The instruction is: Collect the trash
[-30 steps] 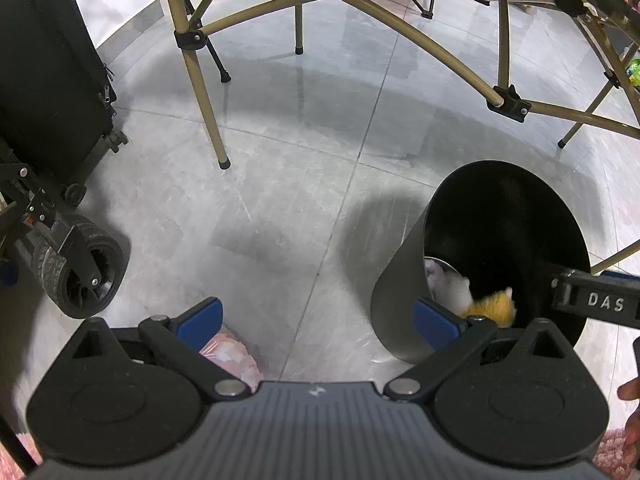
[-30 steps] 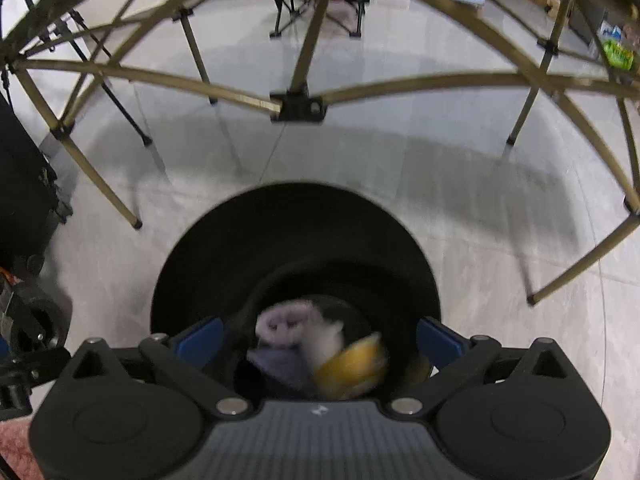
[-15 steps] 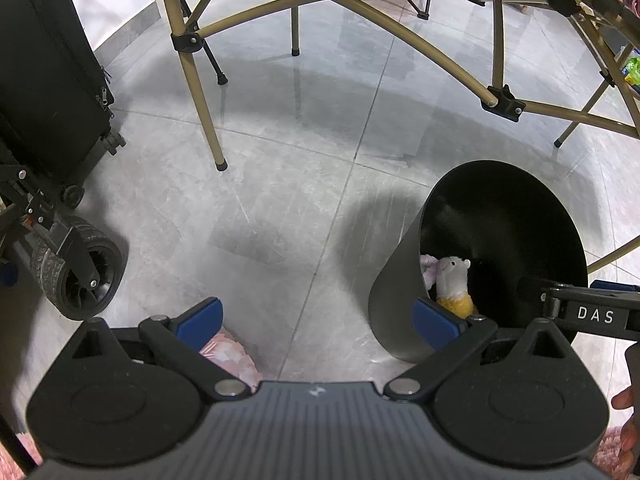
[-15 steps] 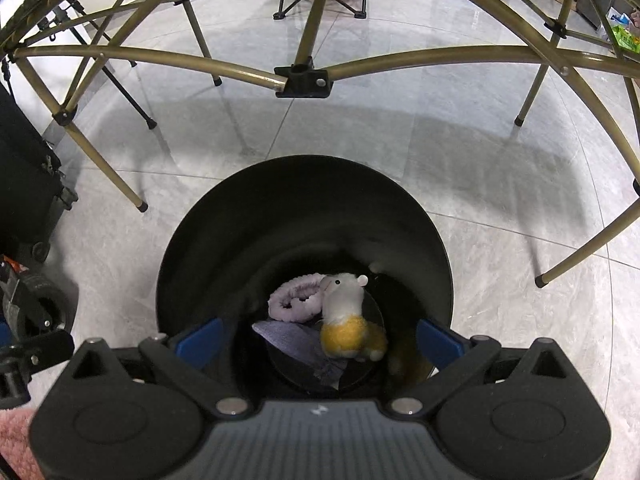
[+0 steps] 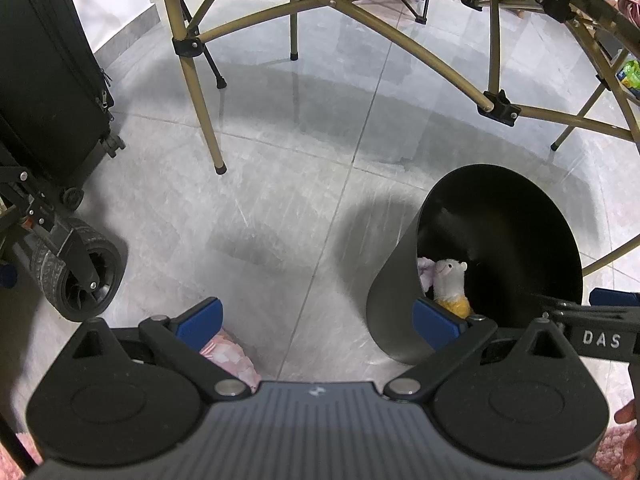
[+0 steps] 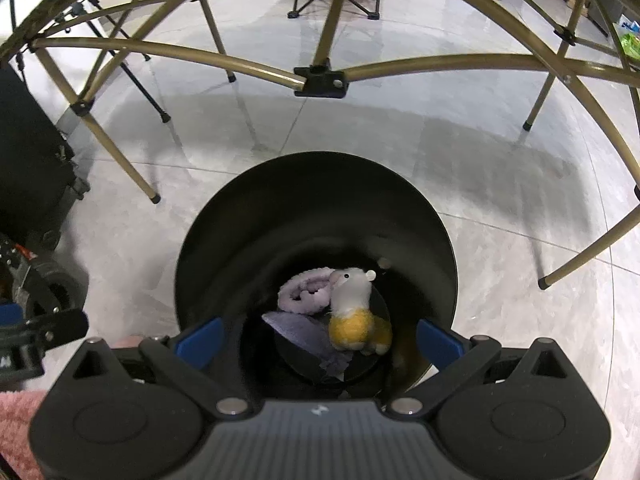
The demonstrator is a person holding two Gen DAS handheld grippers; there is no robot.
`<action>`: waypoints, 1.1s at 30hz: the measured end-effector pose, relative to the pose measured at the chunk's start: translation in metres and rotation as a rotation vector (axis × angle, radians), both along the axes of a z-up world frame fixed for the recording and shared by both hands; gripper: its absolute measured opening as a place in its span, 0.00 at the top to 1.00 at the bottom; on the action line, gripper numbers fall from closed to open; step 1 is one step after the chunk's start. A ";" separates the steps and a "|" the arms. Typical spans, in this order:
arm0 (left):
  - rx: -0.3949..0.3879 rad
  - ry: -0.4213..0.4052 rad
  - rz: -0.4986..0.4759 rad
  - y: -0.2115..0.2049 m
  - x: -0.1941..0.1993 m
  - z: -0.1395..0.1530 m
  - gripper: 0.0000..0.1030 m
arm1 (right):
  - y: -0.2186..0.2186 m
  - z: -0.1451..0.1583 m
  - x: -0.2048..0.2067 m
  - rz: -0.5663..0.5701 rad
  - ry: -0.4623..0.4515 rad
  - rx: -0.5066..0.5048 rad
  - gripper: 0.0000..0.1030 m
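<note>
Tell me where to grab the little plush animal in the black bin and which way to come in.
Grip the plush animal across its narrow white neck, above the round yellow body. Come straight down through the open top of the black bin: the walls close off every side. The right claw is open above it, probably best placed.

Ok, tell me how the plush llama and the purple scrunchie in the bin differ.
The plush llama is white above and yellow below; the purple scrunchie is pale lilac throughout. The llama is a solid stuffed figure, while the scrunchie is a ruffled ring. The llama looks larger. Both lie touching at the bottom of the black bin.
</note>
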State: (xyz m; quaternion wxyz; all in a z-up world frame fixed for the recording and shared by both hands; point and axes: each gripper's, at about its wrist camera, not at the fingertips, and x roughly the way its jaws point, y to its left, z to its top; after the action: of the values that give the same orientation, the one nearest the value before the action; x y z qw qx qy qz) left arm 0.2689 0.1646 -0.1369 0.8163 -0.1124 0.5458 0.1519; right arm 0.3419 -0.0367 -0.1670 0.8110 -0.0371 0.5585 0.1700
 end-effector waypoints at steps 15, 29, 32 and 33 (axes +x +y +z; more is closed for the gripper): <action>0.027 -0.114 -0.032 -0.012 -0.011 0.033 0.00 | -0.019 0.042 -0.022 0.029 -0.098 0.065 0.00; 0.062 -0.299 -0.063 -0.030 -0.010 0.088 0.00 | -0.059 0.114 -0.034 0.021 -0.384 0.236 0.00; 0.073 -0.346 -0.073 -0.035 -0.005 0.103 0.00 | -0.065 0.129 -0.033 0.012 -0.472 0.240 0.00; 0.078 -0.365 -0.076 -0.037 -0.002 0.108 0.00 | -0.067 0.134 -0.032 0.013 -0.503 0.242 0.00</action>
State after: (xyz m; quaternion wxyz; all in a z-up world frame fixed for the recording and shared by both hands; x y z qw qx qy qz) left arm 0.2664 0.1281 -0.0290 0.9106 -0.0854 0.3864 0.1190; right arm 0.3098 -0.1033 -0.0329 0.9216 0.0154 0.3153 0.2259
